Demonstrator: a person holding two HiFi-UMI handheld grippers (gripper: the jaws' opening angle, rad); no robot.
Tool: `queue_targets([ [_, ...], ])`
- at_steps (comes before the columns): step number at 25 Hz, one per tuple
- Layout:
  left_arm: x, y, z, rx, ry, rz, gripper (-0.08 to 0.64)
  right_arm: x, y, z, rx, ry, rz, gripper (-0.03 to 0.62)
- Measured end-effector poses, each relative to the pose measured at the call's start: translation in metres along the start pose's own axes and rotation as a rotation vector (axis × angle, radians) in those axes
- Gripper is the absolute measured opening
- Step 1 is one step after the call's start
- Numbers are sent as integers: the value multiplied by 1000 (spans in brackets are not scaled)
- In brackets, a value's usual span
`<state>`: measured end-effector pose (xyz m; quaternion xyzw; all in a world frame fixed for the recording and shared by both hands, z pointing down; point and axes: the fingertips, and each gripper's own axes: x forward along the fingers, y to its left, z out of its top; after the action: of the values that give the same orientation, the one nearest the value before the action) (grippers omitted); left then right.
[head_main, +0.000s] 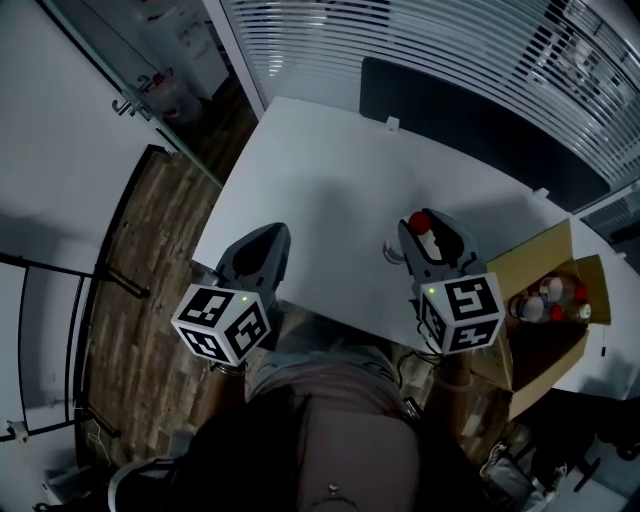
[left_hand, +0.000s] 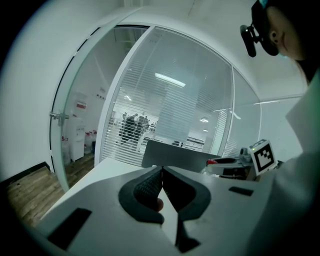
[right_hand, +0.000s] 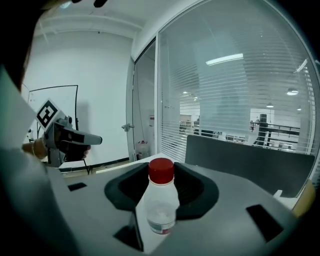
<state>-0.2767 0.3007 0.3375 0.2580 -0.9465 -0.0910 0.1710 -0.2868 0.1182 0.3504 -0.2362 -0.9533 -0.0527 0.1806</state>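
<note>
My right gripper (head_main: 424, 224) is shut on a small clear bottle with a red cap (head_main: 419, 220) above the near right part of the white table (head_main: 330, 160). In the right gripper view the bottle (right_hand: 159, 202) lies along the jaws, and its red cap reaches the tips of the right gripper (right_hand: 161, 172). My left gripper (head_main: 271, 238) hovers over the table's near left edge. Its jaws are shut, and the left gripper (left_hand: 162, 168) holds nothing. The right gripper (left_hand: 231, 166) also shows at the right of that view.
An open cardboard box (head_main: 540, 262) with several red-capped bottles (head_main: 548, 302) stands at the table's right end. A small white object (head_main: 390, 250) lies on the table beside the right gripper. A dark panel (head_main: 480, 115) runs along the far edge, with blinds (head_main: 420, 40) on the glass wall behind.
</note>
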Motion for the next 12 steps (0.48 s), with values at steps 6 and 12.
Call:
queue_targets([
  [6,-3,16,1,0,0,20,9,21,12,-12,-8,28,23,167],
  [12,-2,25,1,2,2,20,9,37,21,-22,-8,38,36,169],
])
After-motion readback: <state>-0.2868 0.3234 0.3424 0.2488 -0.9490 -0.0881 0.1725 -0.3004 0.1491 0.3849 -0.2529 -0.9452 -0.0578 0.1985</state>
